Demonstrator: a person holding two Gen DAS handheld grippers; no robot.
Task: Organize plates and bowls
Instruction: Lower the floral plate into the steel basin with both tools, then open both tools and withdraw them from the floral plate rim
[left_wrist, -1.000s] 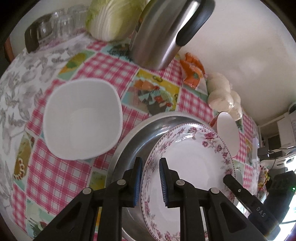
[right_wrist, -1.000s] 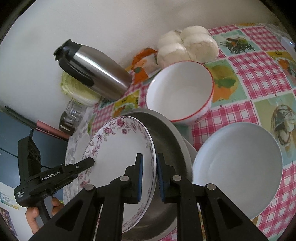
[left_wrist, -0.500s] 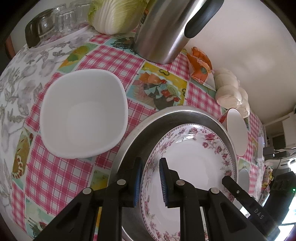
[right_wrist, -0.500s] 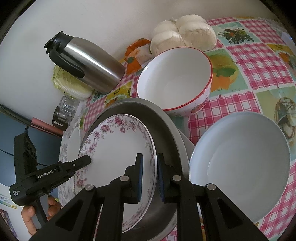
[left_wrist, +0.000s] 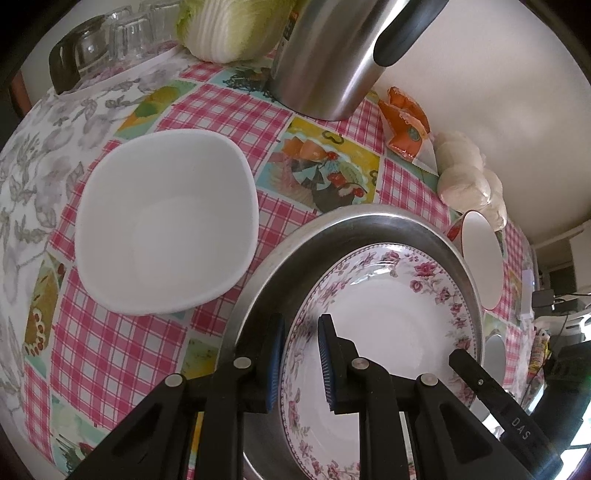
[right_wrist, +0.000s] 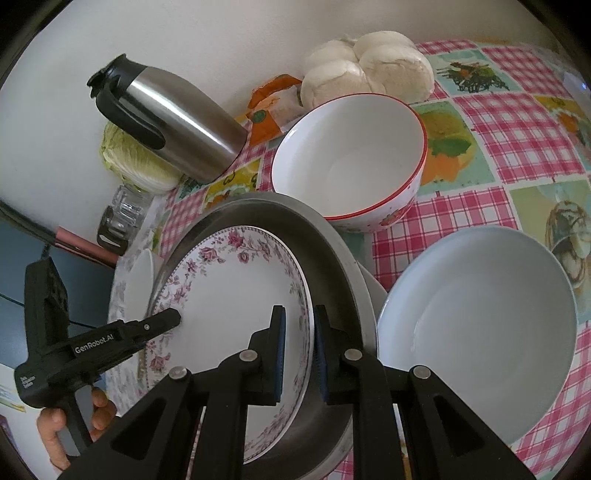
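A table covered with a pink-checked oilcloth (left_wrist: 122, 350), set against a pale wall, is serving as the work surface. The floral plate (right_wrist: 236, 314) is being clamped on opposite edges: the left gripper (left_wrist: 301, 363) is pinching the rim nearest it, one pad inside and one outside, and the right gripper (right_wrist: 298, 354) is pinching the opposite rim in the same way. The plate is being held inside the steel basin (right_wrist: 332, 266), and whether it is resting on the basin floor cannot be told. For a clean placement, as judged here, the plate should be kept level and lowered evenly by both hands until it is seated, and both sets of pads should be parted only then, so that the plate is not dropped against the metal. Apart from this plate, nothing else is being shown in the visible part of the basin. Beside the basin, the square white bowl (left_wrist: 166, 221) is standing empty, as are the red-rimmed bowl (right_wrist: 351, 155) and the wide white bowl (right_wrist: 480, 325), which is lying just beside the basin's far edge. Further back, a steel thermos jug (right_wrist: 177, 118), a cabbage (left_wrist: 229, 29), a bag of white buns (right_wrist: 369, 66) and upturned glasses (left_wrist: 122, 33) are standing along the wall.
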